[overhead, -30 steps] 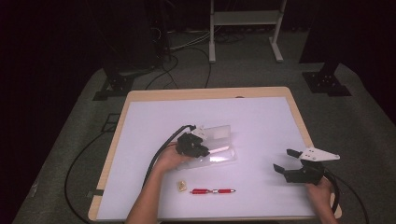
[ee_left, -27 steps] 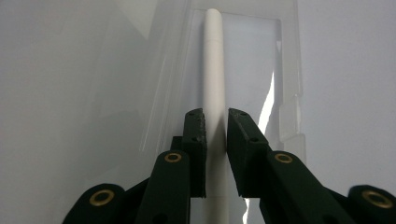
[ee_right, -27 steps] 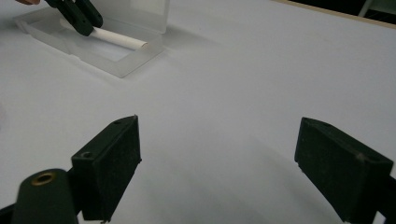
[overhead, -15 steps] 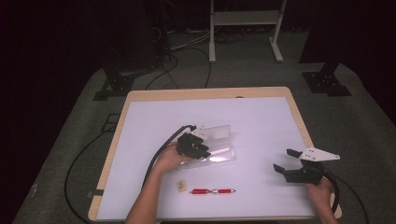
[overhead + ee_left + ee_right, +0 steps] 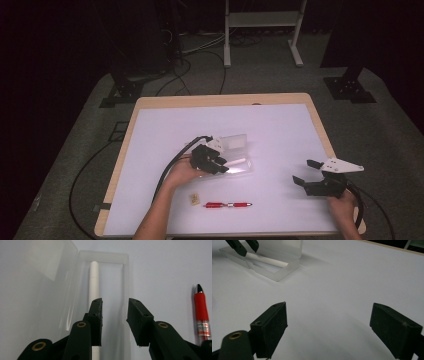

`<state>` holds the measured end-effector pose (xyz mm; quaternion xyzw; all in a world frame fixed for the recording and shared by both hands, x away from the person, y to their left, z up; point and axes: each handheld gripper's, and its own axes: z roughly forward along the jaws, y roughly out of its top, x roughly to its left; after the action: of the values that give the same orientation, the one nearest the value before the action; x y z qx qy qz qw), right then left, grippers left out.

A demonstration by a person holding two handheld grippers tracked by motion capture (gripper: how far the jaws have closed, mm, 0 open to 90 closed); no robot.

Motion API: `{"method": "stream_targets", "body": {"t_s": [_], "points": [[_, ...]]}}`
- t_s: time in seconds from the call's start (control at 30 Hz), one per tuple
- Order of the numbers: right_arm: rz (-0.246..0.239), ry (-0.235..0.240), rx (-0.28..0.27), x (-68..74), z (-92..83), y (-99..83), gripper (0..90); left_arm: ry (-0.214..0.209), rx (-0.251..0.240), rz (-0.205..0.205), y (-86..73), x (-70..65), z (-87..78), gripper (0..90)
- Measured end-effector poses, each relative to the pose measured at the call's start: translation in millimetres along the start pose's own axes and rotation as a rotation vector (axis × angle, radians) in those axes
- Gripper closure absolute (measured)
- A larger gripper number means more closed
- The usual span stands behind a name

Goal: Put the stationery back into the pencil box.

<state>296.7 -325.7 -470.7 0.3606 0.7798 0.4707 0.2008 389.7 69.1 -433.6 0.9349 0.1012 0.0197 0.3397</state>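
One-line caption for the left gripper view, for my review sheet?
Left gripper, jaws just opening, above white pen lying in open clear case; red pen alongside on table.

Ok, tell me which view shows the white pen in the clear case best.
The left gripper view: the white pen lies lengthwise in the open clear case, close up, running under one jaw of the left gripper. The right gripper view shows it farther off, partly hidden. In the high view it is a small pale streak.
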Motion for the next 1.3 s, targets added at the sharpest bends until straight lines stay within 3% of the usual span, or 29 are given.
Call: {"method": "stream_targets", "body": {"t_s": [0.4, 1.3], "points": [[-0.001, 0.001, -0.001, 0.0, 0.2, 0.0, 13.6, -0.023, -0.005, 0.032, 4.6, -12.9, -1.6, 60.5], [-0.002, 0.0, 0.0, 0.0, 0.4, 0.0, 13.6, -0.021, -0.032, 0.023, -4.5, -29.6, -8.4, 48.8]]}}
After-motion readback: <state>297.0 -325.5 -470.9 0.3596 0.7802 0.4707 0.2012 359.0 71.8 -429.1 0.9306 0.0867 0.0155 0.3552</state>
